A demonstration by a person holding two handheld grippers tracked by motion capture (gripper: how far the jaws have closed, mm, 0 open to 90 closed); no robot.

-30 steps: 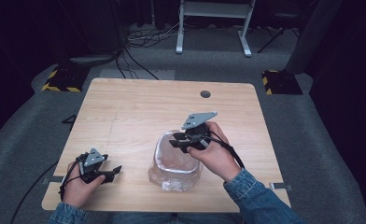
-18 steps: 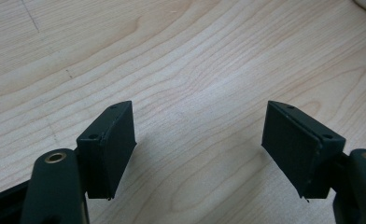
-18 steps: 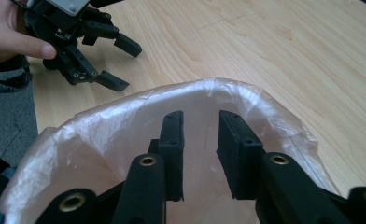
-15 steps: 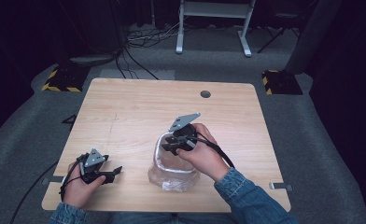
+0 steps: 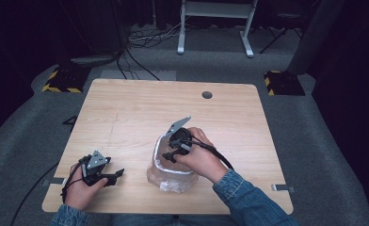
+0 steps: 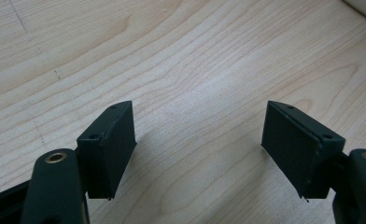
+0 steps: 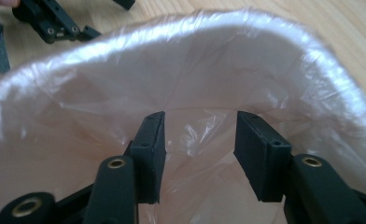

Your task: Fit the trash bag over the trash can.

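Here we have the right gripper (image 5: pixel 167 157) dipped into the mouth of the clear, crinkled plastic bag (image 5: pixel 171 176), which stands near the front edge of the pale wooden table (image 5: pixel 126 113), a little right of centre. Its jaws have just been opening and now stand apart; in the right gripper view only loose film (image 7: pixel 195 135) lies between them, with neither pad pressing on it (the bag's rolled rim (image 7: pixel 265 28) arches over the jaws). The left gripper (image 5: pixel 117 174) rests on the table well to the bag's left, jaws spread wide over bare wood.

We judge the work to be at an early or middle stage: the bag stands open, we see nothing inside it, and whatever spreading, filling or folding is meant remains ahead.
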